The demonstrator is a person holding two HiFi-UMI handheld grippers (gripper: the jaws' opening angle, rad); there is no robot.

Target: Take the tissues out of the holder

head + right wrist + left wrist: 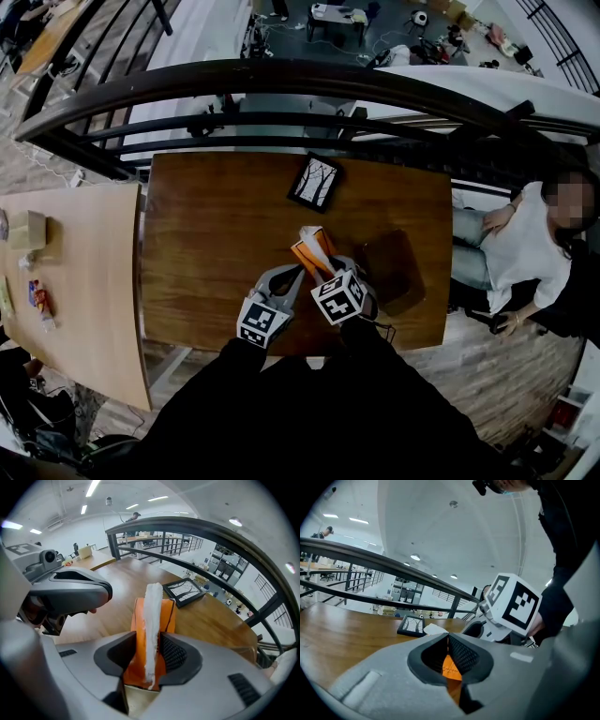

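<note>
A dark wooden table (216,234) stands in the middle, with a paler wooden table (84,272) close on its left. A curved black railing (281,80) runs along the far side. Beyond it lies a lower floor with a desk (337,17). Plank flooring (487,370) shows at the near right. Strip lights (96,487) glow on the white ceiling (464,541).

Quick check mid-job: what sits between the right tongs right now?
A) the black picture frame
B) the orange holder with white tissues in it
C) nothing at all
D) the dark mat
B: the right gripper view shows the orange holder, with the white tissues standing up out of it, between the pads of the right tongs.
</note>
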